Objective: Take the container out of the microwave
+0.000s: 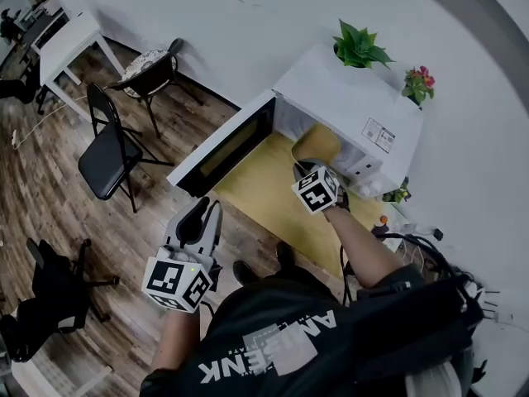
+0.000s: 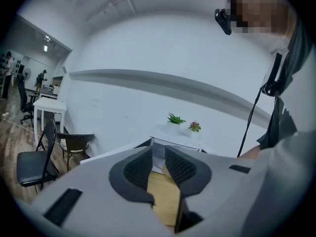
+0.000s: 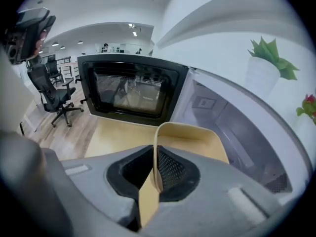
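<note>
I had the right gripper (image 3: 155, 171) clenched on the near rim of the tan container (image 3: 193, 138), its wall pinched between both pads. The container was at the mouth of the white microwave (image 1: 351, 98), by the far side of the wooden table (image 1: 256, 197). The microwave door (image 1: 221, 149) was swung wide to the left. My left gripper (image 2: 158, 168) was released, jaws apart with nothing between them, held near and left of that door. A green plant (image 1: 361, 46) stood on the microwave's top.
</note>
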`<state>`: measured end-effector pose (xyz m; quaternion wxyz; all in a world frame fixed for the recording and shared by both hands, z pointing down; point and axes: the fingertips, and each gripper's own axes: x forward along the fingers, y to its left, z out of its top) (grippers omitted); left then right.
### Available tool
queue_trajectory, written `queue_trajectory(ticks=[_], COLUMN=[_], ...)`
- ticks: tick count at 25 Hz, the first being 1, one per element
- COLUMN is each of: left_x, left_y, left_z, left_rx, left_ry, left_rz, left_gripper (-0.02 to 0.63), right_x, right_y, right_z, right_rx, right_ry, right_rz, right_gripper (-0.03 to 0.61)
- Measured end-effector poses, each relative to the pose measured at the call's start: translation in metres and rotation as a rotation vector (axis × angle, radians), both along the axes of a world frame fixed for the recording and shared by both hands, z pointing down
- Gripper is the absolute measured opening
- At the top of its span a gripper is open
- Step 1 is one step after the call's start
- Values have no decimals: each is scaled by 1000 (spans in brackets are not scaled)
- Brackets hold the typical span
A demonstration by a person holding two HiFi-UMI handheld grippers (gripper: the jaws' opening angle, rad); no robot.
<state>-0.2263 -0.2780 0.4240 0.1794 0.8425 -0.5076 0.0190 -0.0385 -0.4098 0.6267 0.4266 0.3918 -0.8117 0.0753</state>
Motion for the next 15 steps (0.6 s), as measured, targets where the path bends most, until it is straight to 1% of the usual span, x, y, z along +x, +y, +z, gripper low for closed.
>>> queue_trajectory(ticks=[3,6,9,12,15], left_x=[-5,-10,-12,-11,-8], left_y=[3,3,1,0,1], left_z=[-3,-2,-3,-3,-6], left_rx=[20,22,30,42,59], left_ry=[1,7,21,19,12], left_rz=[30,61,89,120,159], left_gripper=[75,32,20,14,5], right_x=[-16,-32,-44,-46,-41], right_y=[23,44,64,80,96], right_z=[-15,-35,-59,-80,-104], right_rx=[-2,5,25,55,94], right_ry=[-19,-48,-87,-114,-118], right_rz=[-21,-39,-50,-44,-27], right_gripper=[28,28,28,28,28])
